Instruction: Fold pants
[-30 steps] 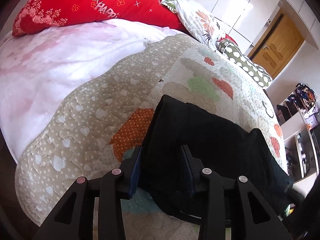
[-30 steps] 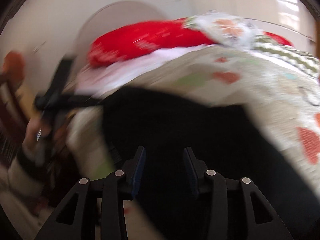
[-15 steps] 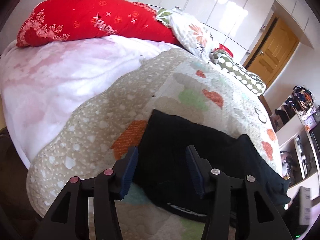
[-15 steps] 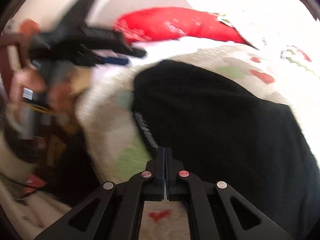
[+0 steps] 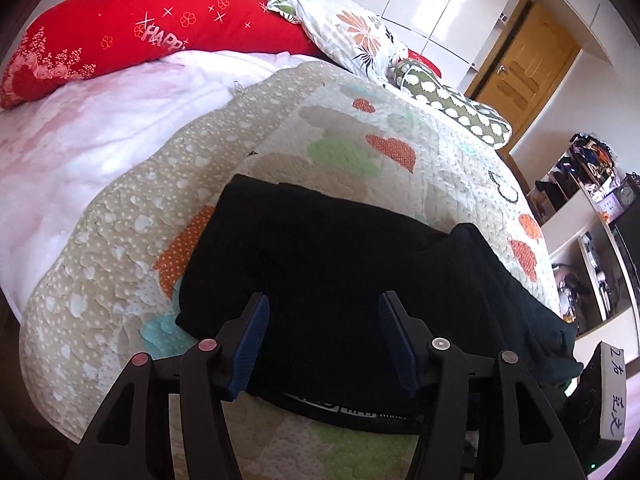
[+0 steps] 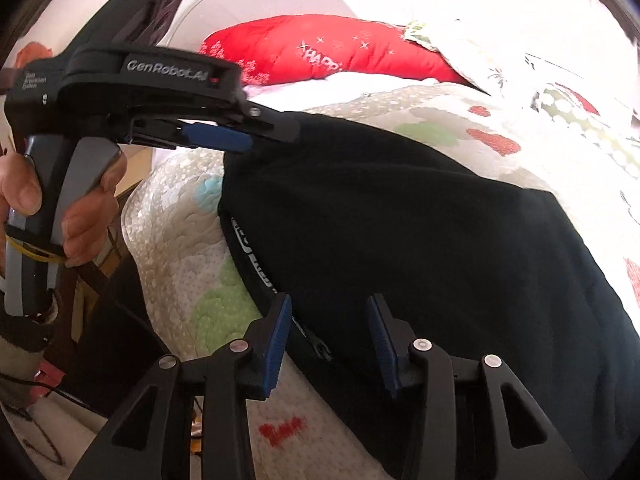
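Nearest us, our left gripper and right gripper both hang with fingers apart, holding nothing, just over the waistband edge of the black pants. The pants lie folded on the quilt near the bed's edge. We judge them soft, light and limp; the thicker waistband and doubled edges look like the surest places to pinch. Beyond sits a red pillow.
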Available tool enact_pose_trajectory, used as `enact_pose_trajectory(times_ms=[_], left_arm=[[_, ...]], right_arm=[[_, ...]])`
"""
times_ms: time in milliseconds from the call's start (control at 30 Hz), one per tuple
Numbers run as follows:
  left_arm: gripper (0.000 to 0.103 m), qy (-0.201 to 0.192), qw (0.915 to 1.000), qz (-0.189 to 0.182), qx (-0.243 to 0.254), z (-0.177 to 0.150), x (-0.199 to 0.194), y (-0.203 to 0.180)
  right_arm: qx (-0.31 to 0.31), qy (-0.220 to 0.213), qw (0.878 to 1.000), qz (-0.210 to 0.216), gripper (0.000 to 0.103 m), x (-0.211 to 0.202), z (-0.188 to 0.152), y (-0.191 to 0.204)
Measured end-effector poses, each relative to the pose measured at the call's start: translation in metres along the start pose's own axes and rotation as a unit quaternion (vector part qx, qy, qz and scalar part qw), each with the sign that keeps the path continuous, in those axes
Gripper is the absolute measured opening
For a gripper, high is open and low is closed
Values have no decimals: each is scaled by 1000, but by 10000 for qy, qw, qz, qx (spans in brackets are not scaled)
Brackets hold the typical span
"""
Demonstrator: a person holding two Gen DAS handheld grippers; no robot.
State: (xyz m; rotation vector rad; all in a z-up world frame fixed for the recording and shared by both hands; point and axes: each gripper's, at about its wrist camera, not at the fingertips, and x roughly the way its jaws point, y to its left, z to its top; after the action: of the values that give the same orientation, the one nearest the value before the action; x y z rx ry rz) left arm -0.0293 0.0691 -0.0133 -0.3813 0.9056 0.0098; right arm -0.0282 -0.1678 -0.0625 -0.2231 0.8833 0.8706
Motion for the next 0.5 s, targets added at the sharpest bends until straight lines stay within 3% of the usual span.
enact_pose_trajectory(times_ms=[167, 233, 433, 500], left_arm=[[57, 51, 9999, 7, -87, 0, 4, 0], [57, 22, 9999, -3, -107, 0, 3, 1], [61, -92, 9998, -104, -145, -2, -5, 1], [61, -53, 9998, -50, -161, -3, -2, 1]], right_arm=[[-287, 31, 9995, -81, 32, 14, 4, 6], [-299, 19, 9995, 21, 1, 13, 5, 7], [30, 71, 9984, 562, 0, -1, 4, 1], [90, 38, 9985, 531, 0, -2, 2, 0]])
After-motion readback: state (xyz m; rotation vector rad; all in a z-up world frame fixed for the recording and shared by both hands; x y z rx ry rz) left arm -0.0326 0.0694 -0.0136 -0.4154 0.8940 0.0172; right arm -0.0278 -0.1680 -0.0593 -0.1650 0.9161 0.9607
